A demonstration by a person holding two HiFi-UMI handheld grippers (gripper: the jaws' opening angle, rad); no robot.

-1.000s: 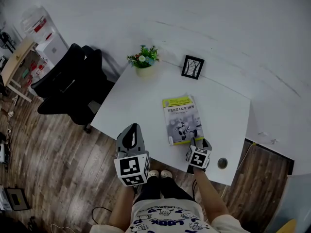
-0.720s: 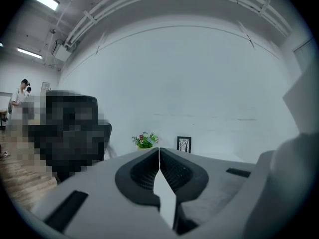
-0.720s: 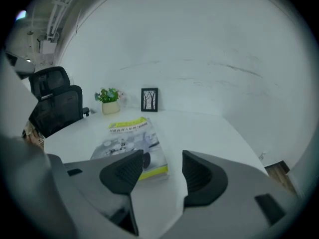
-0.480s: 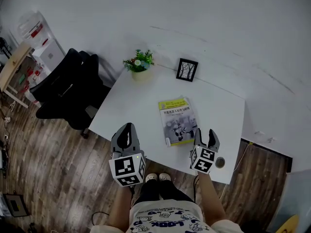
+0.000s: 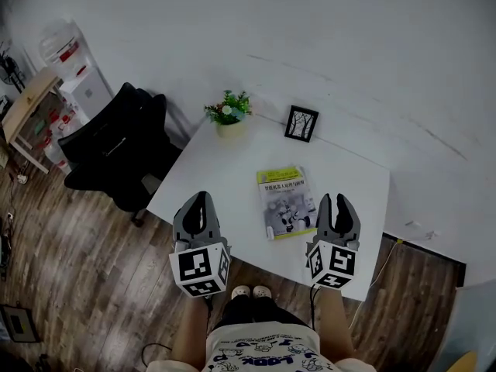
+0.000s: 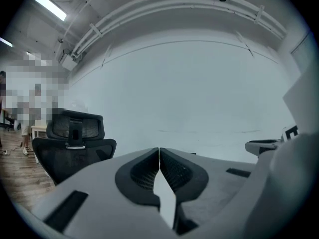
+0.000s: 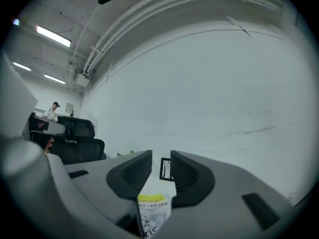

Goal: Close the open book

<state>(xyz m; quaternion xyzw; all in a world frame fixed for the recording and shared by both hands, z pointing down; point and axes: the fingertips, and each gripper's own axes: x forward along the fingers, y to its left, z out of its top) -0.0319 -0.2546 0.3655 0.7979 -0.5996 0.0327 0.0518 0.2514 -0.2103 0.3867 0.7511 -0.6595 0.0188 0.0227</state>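
Book (image 5: 285,202) lies shut at twelve o'clock, so we hold left tool (image 5: 200,198) clenched empty, right tool (image 5: 335,200) closing on nothing.

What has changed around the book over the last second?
The right gripper has lifted up and away from the near right corner of the book; its jaws are closing with nothing between them. The left gripper rose slightly, jaws together. The book stays closed on the table; plant and picture frame unmoved.
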